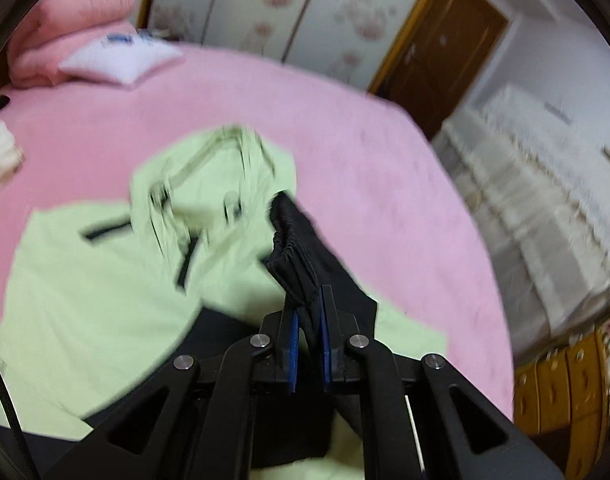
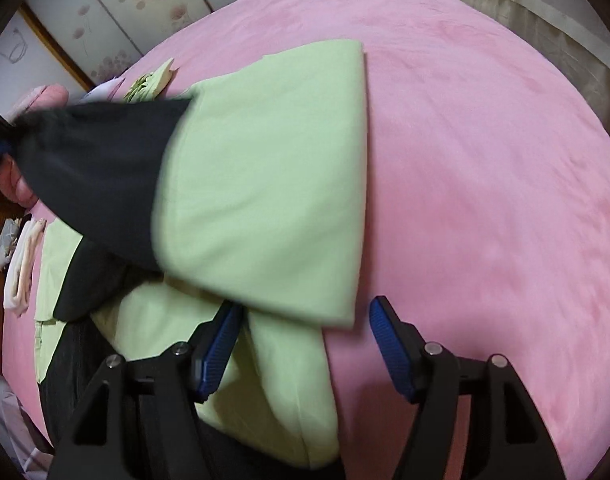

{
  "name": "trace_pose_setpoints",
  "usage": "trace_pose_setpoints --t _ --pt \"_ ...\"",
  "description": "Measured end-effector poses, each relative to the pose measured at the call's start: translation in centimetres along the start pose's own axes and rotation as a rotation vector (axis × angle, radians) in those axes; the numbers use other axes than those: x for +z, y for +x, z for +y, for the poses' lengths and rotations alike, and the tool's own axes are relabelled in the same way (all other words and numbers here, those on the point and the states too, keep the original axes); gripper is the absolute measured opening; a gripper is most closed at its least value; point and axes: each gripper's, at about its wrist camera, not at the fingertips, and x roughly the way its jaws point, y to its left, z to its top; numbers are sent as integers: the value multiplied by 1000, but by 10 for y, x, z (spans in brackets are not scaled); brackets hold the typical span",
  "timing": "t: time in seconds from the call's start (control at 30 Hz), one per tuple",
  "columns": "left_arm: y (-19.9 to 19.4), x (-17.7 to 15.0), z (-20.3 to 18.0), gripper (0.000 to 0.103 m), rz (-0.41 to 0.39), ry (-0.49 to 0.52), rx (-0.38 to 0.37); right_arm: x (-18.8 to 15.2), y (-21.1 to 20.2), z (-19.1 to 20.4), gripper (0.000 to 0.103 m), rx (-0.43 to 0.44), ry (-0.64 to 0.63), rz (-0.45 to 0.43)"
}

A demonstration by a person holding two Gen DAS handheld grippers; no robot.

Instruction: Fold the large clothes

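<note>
The left gripper (image 1: 308,300) is pinching the gathered black cuff (image 1: 291,240) of a sleeve, its blue pads pressed onto the fabric with the ribbed end sticking out beyond them. The cuff is lifted above the light green jacket (image 1: 105,280), which lies spread across the pink bed cover (image 1: 365,160) with its collar end toward the far side. In the right wrist view the black-and-green sleeve (image 2: 245,184) stretches across the picture, drawn to the left over the jacket's body. The right gripper (image 2: 305,320) is spread wide and holds nothing; its left finger sits just beside the sleeve's near edge, the right one over bare bed cover.

The step in hand looks like folding the sleeve across the body. To do it well, keep the cuff taut and low, carry it straight across so the crease falls at the shoulder line, and lay it flat before letting go. The free gripper could press the jacket near the fold so the body does not drag along
</note>
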Motion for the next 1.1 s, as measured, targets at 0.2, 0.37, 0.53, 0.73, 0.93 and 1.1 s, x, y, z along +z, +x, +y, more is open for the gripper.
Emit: trace_pose_setpoints --t 0.2,0.37,0.53,0.73,0.93,1.1 --pt "-49 39 33 7 -159 -72 84 15 4 14 66 9 -87 -33" --pt "-45 35 90 7 -123 -131 276 15 4 18 66 -2 -119 -51" --pt "-12 -8 150 7 37 -151 468 11 -5 21 66 -6 -156 -98" --pt "19 -80 199 8 253 -214 571 13 -12 29 49 -11 -233 -109" --pt "19 -91 205 49 285 -163 692 10 -22 27 44 -56 -185 -51" --pt "1 -77 194 56 241 -93 739 6 -48 32 44 -47 -124 -83"
